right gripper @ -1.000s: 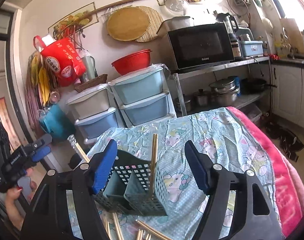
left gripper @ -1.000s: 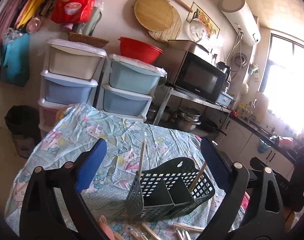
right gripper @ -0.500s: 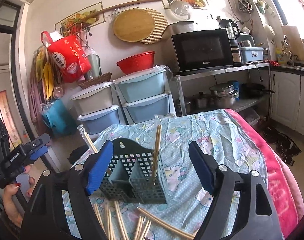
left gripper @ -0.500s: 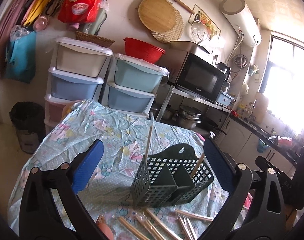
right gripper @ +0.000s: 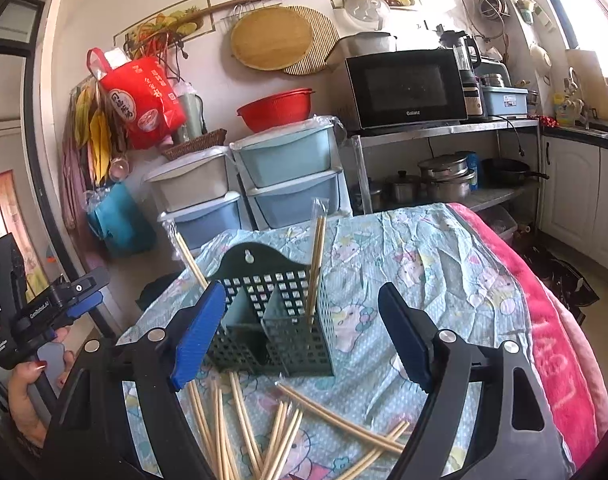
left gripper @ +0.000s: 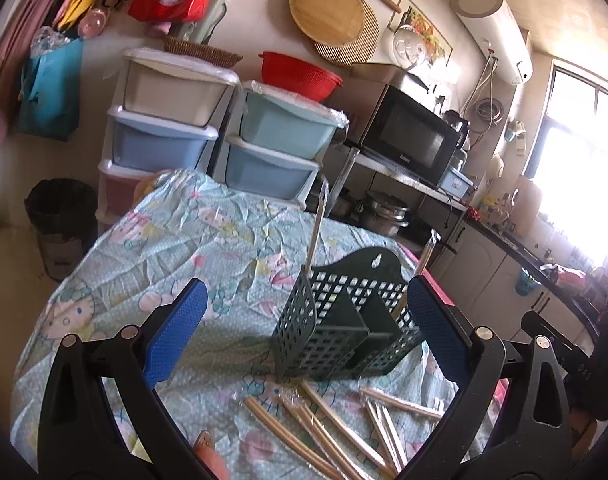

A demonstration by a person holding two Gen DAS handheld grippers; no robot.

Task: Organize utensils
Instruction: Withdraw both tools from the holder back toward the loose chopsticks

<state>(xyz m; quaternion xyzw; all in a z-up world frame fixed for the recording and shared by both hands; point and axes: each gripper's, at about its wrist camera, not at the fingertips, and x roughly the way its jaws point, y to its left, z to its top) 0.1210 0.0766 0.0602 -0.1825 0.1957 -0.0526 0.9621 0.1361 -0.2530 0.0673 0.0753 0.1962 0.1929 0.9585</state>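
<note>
A dark green perforated utensil holder (left gripper: 343,328) (right gripper: 272,320) stands upright on the cartoon-print tablecloth (left gripper: 192,240). Two plastic-wrapped chopstick pairs stand in it, one per end compartment (left gripper: 317,232) (right gripper: 315,264). Several loose bamboo chopsticks (left gripper: 323,432) (right gripper: 264,432) lie scattered on the cloth in front of it. My left gripper (left gripper: 304,284) is open, hovering short of the holder with nothing between its blue pads. My right gripper (right gripper: 300,288) is open too, also empty and facing the holder. In the right wrist view a hand holds the left gripper (right gripper: 44,312) at the far left.
Stacked plastic drawers (right gripper: 288,176) and a metal shelf with a microwave (right gripper: 403,88) and pots stand behind the table. A black bin (left gripper: 60,216) sits on the floor at the left. A pink blanket (right gripper: 555,344) covers the table's right edge.
Both grippers have drawn back from the holder and sunk a little. The holder now sits higher in both views, and the loose chopsticks in front of it have come into view.
</note>
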